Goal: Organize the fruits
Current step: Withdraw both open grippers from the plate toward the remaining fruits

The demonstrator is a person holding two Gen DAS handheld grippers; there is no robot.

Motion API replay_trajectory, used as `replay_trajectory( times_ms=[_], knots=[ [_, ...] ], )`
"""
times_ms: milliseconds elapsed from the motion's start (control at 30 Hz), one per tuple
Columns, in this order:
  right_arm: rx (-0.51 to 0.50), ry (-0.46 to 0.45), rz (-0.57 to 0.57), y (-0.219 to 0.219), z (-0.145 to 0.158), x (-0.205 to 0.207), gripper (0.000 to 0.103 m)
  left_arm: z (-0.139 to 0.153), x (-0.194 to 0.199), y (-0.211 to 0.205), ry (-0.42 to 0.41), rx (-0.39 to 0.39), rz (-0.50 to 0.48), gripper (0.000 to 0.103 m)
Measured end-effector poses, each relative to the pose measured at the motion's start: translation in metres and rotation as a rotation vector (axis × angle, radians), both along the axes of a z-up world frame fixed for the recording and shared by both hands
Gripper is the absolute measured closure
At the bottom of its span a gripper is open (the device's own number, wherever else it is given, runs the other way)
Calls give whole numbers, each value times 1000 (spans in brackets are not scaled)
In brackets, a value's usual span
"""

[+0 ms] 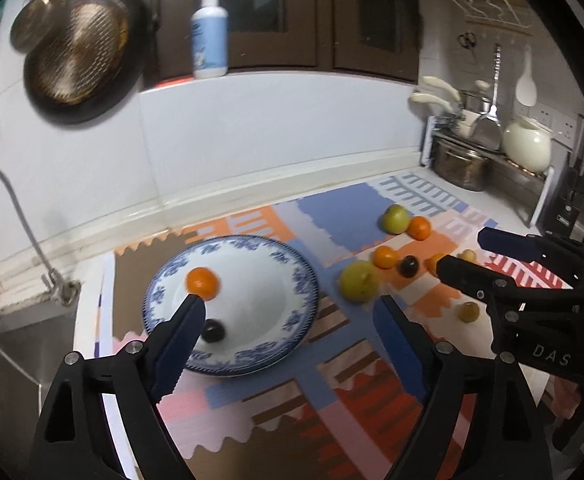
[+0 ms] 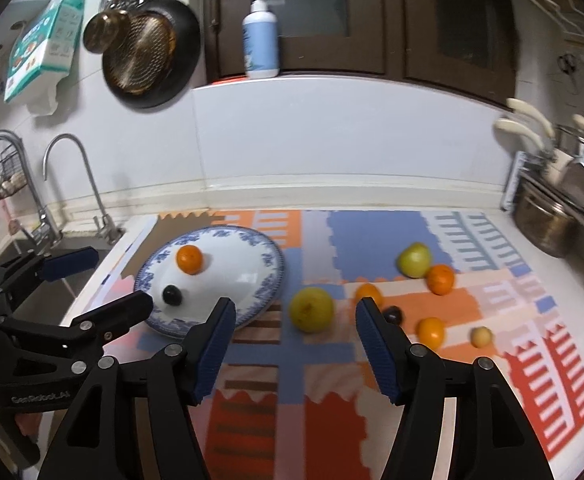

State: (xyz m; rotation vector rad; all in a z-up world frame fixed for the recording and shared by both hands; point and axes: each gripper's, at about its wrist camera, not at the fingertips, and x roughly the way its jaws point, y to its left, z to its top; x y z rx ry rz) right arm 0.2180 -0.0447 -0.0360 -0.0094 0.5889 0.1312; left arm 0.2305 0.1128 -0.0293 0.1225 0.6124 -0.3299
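- We held both hand-held grippers wide: left hand-held gripper (image 1: 292, 320) over the plate (image 2: 268, 276), right hand-held gripper (image 2: 295, 320) framing a yellow-green fruit (image 2: 311, 309) at frame centre.
- We counted two fruits on the plate, seven on the mat (image 2: 371, 236).

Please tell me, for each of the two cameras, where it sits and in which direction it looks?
Left wrist: sits on the left gripper, facing the plate; its open fingers show, right gripper alongside.
Right wrist: sits on the right gripper, facing the green fruit; left gripper alongside.
Shared: plate, patterned mat, loose fruits.
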Motion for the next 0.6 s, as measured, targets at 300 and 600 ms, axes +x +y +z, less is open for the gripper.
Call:
replay_trajectory(
  times_ms=[300,600],
  knots=[
    [-11,-12,-101,-39,4,-12,40,1,-2,-33,-12,-23,-31,15],
    [-7,16,-108,-80,-6,1,40,-11,2,-70,-44,20,6,15]
  ],
)
